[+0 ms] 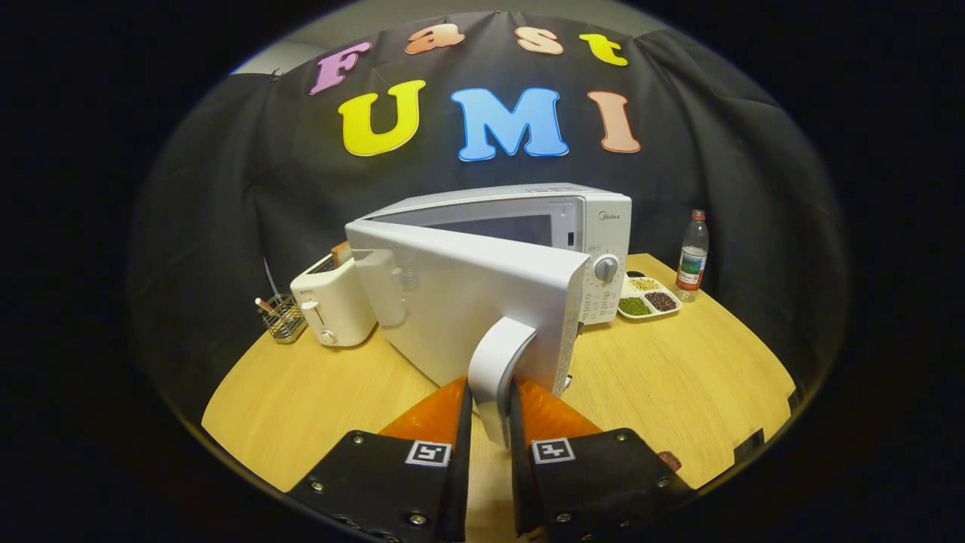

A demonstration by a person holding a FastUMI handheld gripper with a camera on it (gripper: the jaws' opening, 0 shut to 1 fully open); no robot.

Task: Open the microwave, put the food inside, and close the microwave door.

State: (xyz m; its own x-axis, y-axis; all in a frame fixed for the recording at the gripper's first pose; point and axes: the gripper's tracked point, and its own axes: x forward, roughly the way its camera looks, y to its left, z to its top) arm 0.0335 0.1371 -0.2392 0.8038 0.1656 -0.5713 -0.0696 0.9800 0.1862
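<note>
1. Gripper clamped on the handle, both fingers pressing its sides.
2. Door swung well out from the microwave, hinged on the toaster side; cavity partly showing behind it.
3. Microwave standing mid-table, toaster just beside it, a wire basket past that; a tray of beans and a bottle on the other side.
4. Handle: rigid, smooth plastic, probably slippery; best gripped mid-length, squarely.
5. Door: stiff and light, likely swinging freely in an arc about the hinge.
6. Oven body likely heavy enough to stay put.
7. Food to load: cannot tell which item.
</note>
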